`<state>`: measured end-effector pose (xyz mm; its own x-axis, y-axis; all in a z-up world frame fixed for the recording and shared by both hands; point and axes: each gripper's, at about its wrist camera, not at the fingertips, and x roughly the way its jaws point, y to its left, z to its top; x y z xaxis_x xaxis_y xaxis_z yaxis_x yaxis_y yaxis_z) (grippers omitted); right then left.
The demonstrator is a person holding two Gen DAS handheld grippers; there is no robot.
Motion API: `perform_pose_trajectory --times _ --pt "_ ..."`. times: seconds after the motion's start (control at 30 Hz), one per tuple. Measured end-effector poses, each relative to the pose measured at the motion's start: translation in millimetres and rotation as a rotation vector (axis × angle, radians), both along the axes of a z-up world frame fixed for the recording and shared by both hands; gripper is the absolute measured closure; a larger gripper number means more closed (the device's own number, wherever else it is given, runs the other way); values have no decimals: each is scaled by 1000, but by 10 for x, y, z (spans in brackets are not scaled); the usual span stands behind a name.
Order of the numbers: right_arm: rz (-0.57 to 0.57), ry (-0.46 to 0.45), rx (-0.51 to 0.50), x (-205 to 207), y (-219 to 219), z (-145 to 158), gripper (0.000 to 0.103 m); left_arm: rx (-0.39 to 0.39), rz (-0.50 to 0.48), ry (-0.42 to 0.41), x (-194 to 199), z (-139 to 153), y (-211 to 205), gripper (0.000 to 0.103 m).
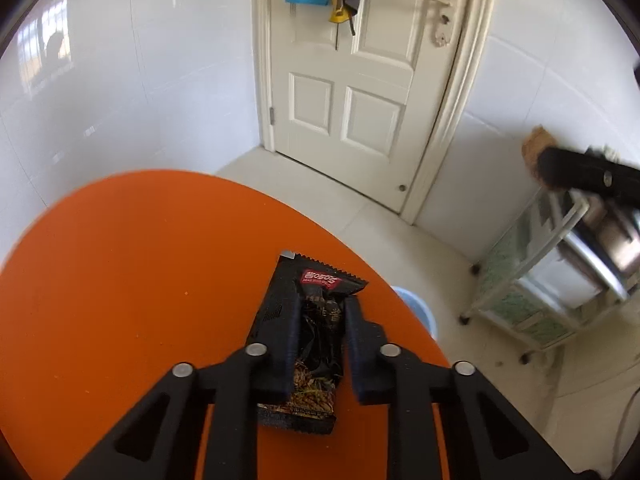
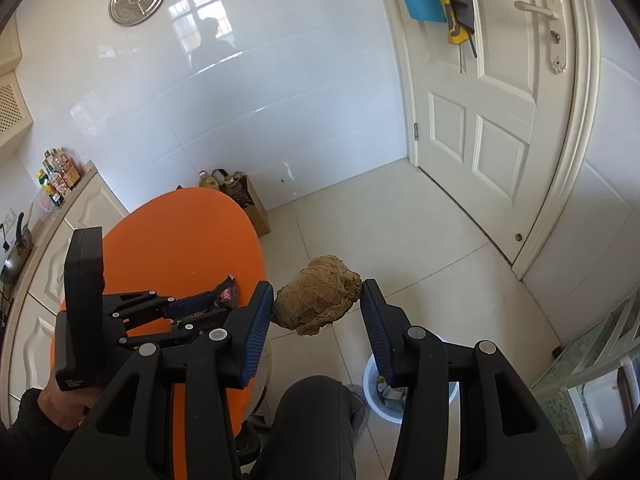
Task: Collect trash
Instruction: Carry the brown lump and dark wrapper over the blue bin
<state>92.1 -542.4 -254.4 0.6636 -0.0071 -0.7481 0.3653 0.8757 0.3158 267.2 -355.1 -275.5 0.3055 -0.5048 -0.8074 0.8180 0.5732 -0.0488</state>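
Left gripper [image 1: 320, 312] is clamped on a black wrapper [image 1: 310, 336] lying on the orange table [image 1: 120, 260], while the right gripper [image 2: 318, 300] grasps a brown paper wad [image 2: 318, 300] above the floor near the bin [image 2: 372, 384].

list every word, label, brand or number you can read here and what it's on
"G": on the yellow part of the cloth item hanging on the white door; no more of it shows.
Red label on the black crinkled snack wrapper: white characters, seen upside down, not readable for sure.
Small white print on the black handheld gripper body: too small to read.
Labels on the bottles on the cream counter: too small to read.
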Motion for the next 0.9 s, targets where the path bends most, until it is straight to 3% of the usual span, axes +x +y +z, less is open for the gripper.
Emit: perform_pose_trajectory --times 0.2,0.43,0.67,0.9 --pt "10 -2 0 1 20 24 57 -78 56 81 53 -55 120 96" --pt "14 -7 6 9 -18 26 57 -137 74 95 104 12 320 97" --pt "-1 -17 4 -66 -86 42 57 -220 67 57 -60 319 660 97" --pt "-47 -14 -2 -234 -301 28 57 -286 10 32 -318 492 599 97"
